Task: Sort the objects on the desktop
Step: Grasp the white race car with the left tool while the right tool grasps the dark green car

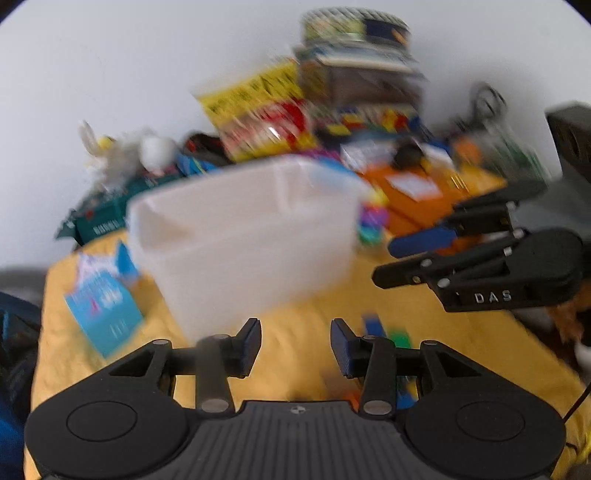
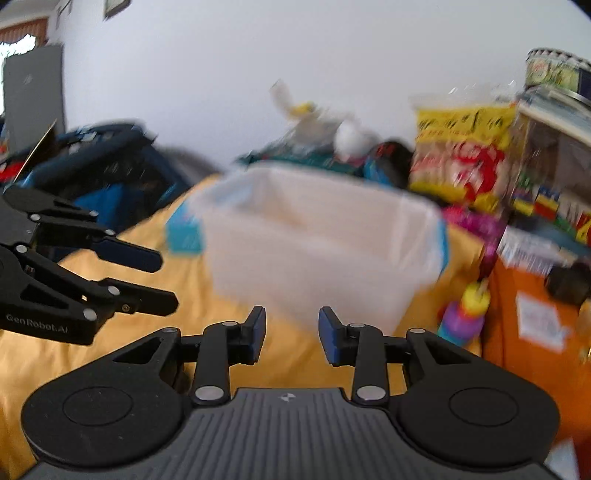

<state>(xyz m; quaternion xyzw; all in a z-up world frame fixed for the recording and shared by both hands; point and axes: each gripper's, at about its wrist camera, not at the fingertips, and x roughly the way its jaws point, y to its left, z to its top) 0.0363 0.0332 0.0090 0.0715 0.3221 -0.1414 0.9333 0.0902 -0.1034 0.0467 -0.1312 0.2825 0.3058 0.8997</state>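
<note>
A plain white wall (image 1: 147, 74) backs a bench (image 1: 306, 306) draped in yellow cloth, its far edge crowded with blurred clutter — a yellow-and-red snack bag (image 1: 258, 114), an orange box (image 1: 417, 192), a round tin (image 1: 354, 27) on top. A translucent white plastic bin (image 1: 240, 229) stands mid-bench, a blue carton (image 1: 103, 310) just beside it. Readable writing: "DAS" and "GenRobot.AI" on the tool bodies. The left tool (image 1: 295, 345) and right tool (image 2: 291, 332) both stand parted, nothing between their blue pads, near the bin's front wall.
</note>
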